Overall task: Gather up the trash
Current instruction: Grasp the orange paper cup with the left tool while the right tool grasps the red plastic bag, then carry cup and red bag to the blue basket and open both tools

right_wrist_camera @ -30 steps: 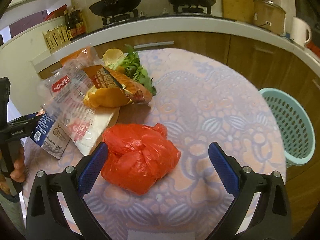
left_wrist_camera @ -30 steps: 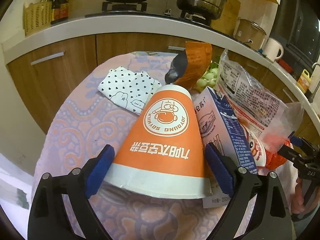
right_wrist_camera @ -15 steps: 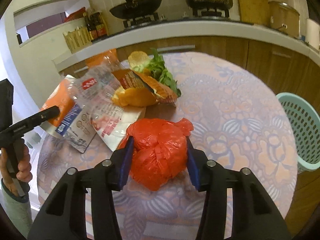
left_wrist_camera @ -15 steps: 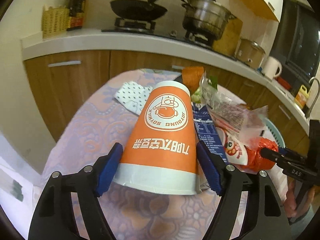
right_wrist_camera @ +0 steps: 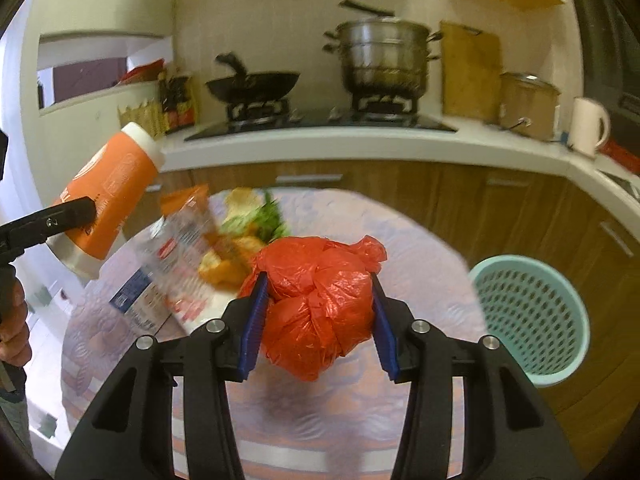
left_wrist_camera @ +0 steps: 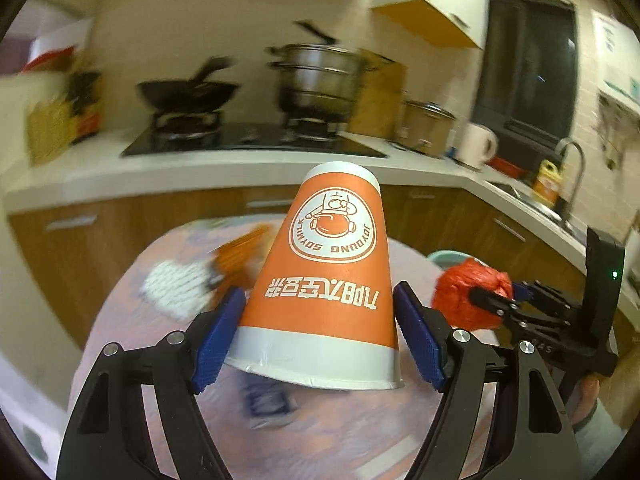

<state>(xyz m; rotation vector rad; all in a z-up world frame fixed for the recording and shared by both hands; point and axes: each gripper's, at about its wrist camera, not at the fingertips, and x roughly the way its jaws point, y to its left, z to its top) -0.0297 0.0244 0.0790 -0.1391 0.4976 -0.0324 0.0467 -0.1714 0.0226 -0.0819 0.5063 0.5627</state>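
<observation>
1. Fingers of the left gripper (left_wrist_camera: 318, 334) clamp an orange paper cup (left_wrist_camera: 326, 276) near its rim, lifted clear above the table (left_wrist_camera: 120, 320).
2. Fingers of the right gripper (right_wrist_camera: 318, 318) squeeze a red plastic bag (right_wrist_camera: 318, 304), raised over the table, with a teal basket (right_wrist_camera: 532, 316) to its right.

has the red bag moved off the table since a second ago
Yes. The red bag has gone up, now clamped in the right hand-held gripper above the table it lay on.
</observation>
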